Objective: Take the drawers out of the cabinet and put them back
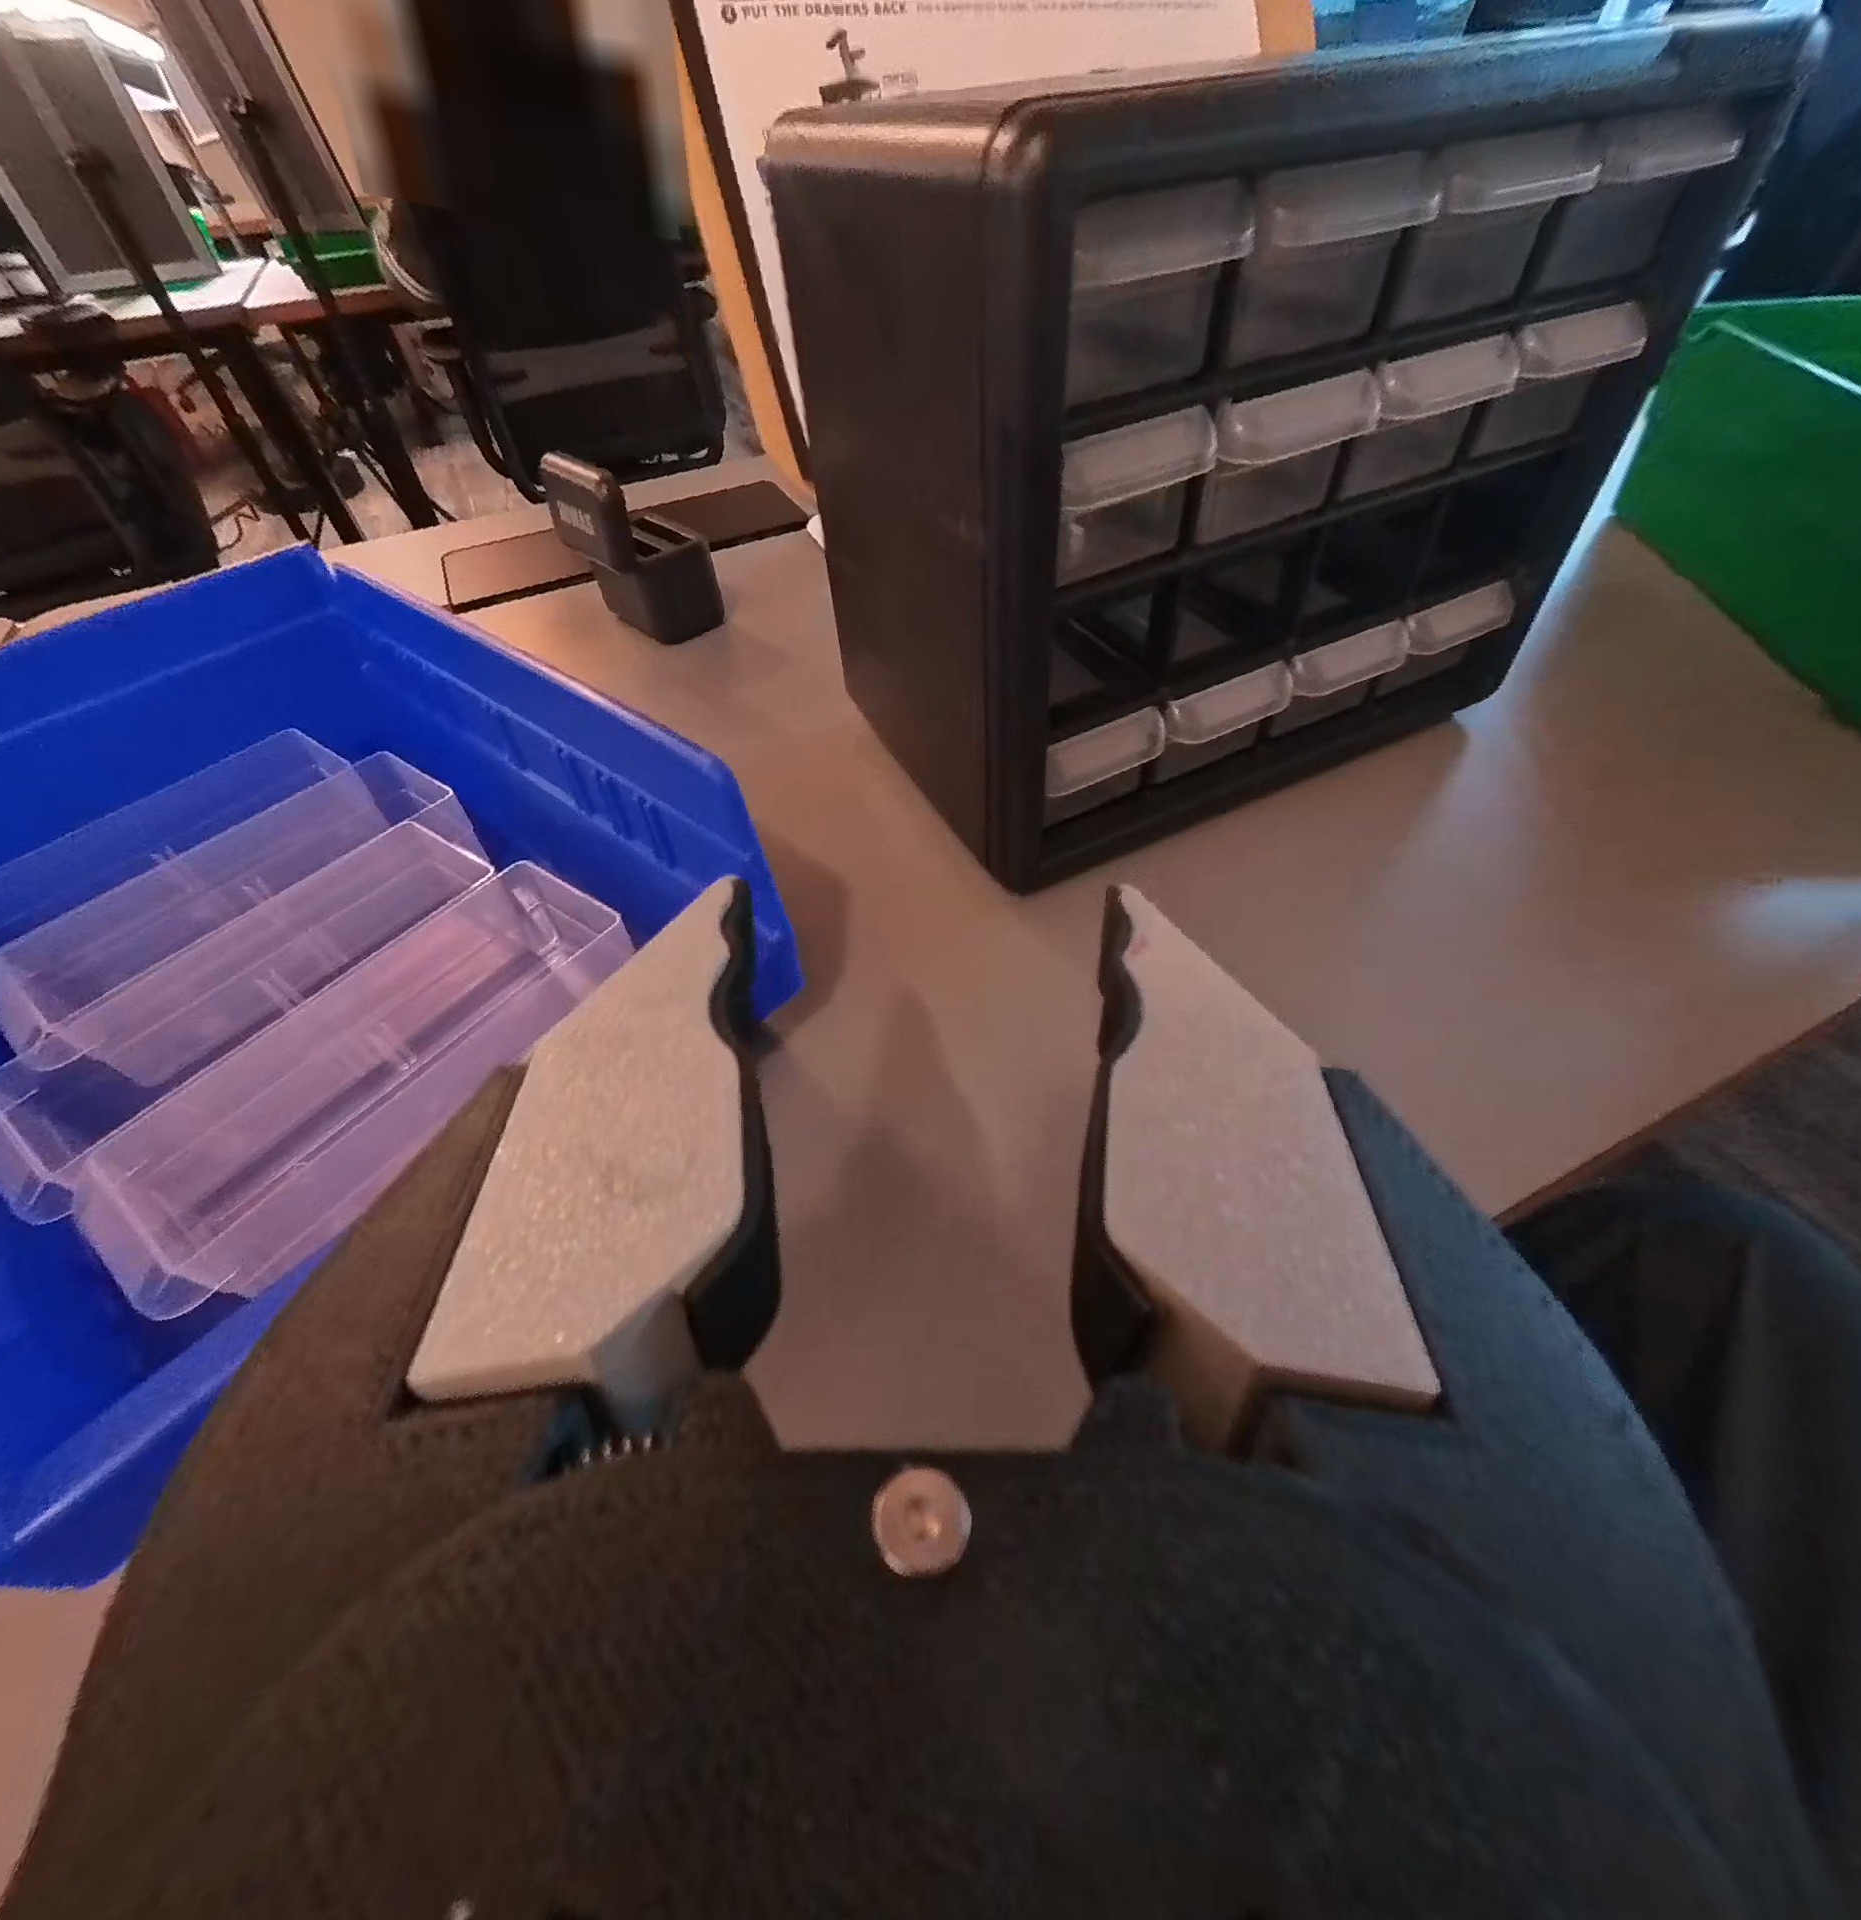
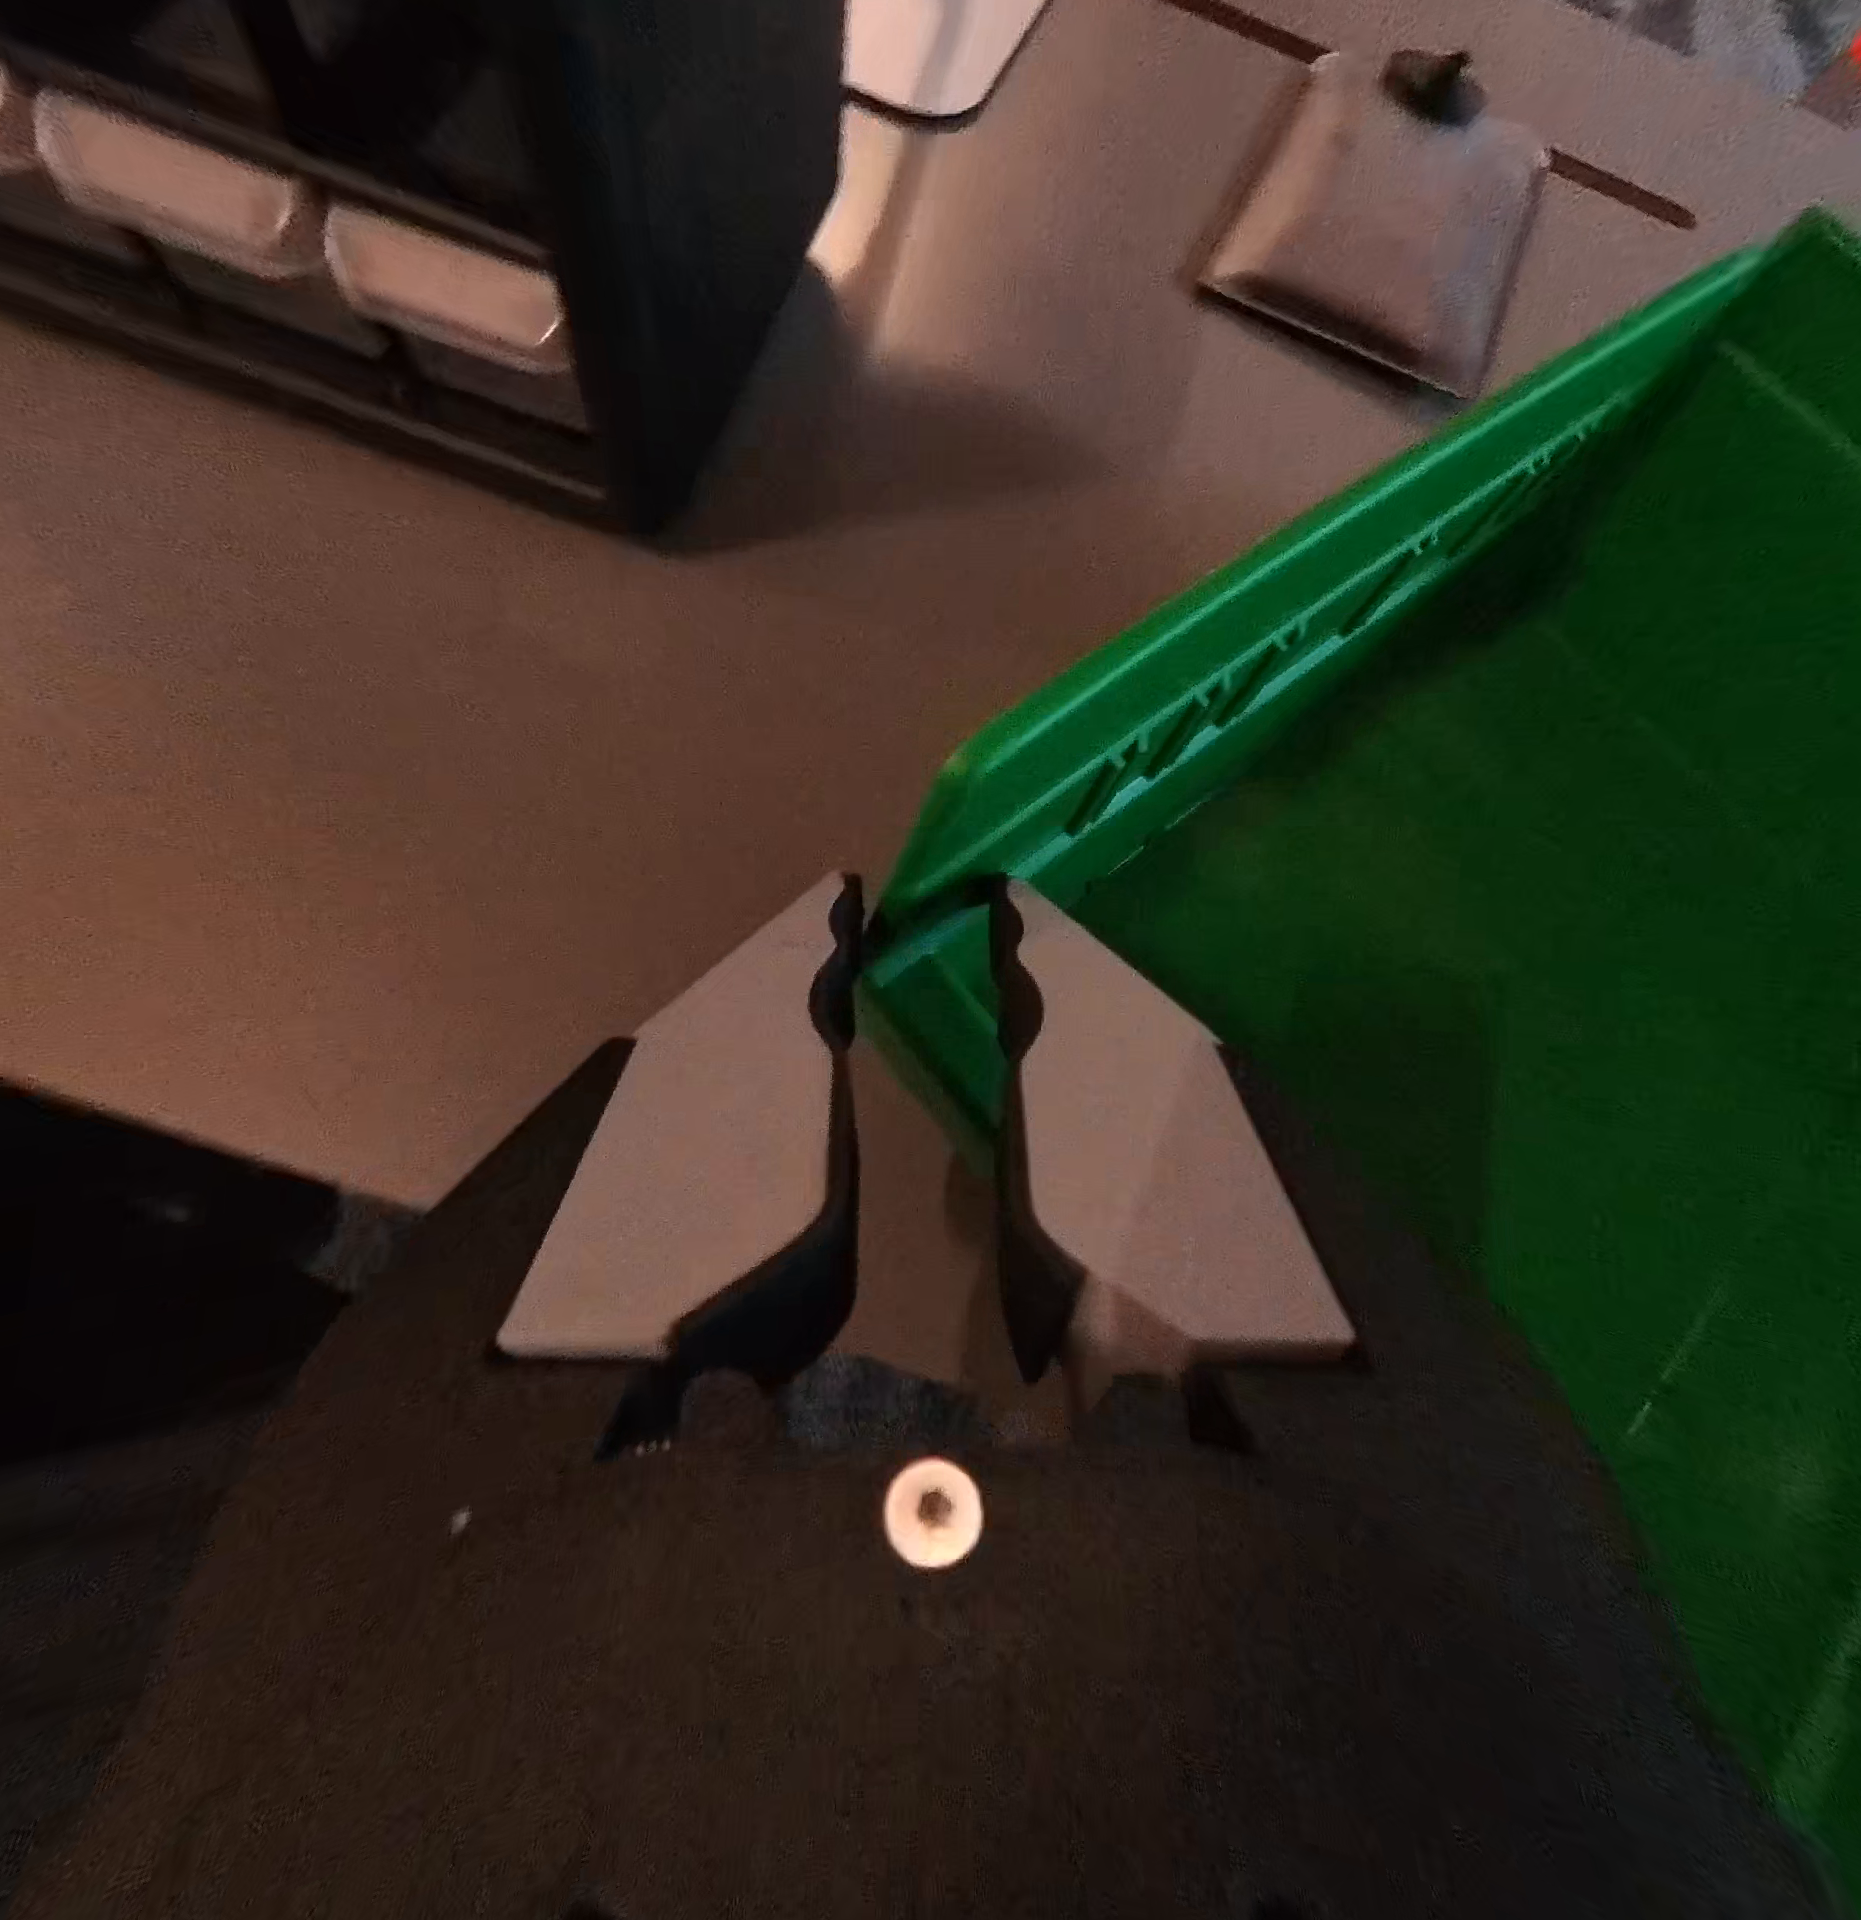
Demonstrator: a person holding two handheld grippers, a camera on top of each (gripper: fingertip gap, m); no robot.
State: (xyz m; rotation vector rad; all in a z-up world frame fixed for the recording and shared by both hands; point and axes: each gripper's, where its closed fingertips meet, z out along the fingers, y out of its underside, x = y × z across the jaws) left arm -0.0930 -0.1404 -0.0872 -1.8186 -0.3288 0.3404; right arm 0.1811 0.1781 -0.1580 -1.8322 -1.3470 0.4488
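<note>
Drawers (image 1: pixel 282 997) lay in the blue bin (image 1: pixel 635 727); left gripper (image 1: pixel 926 935) gaped empty, right gripper (image 2: pixel 921 935) pinched the green bin (image 2: pixel 1425 831) corner (best grasp one drawer squarely).

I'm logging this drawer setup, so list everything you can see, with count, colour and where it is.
cabinet: one, black, upright at the back of the table; the third row of slots is empty, the other rows hold drawers
blue bin: one, table's left
loose drawers: about four, clear plastic, lying in the blue bin
green bin: one, table's right
small holder: one, black, behind the blue bin, left of the cabinet
table: one, grey-beige, under everything
left claw: one, grey fingers, open, holding nothing, over bare table before the cabinet
right claw: one, fingers narrowly apart around the green bin's near corner; a firm grip is unclear
</note>
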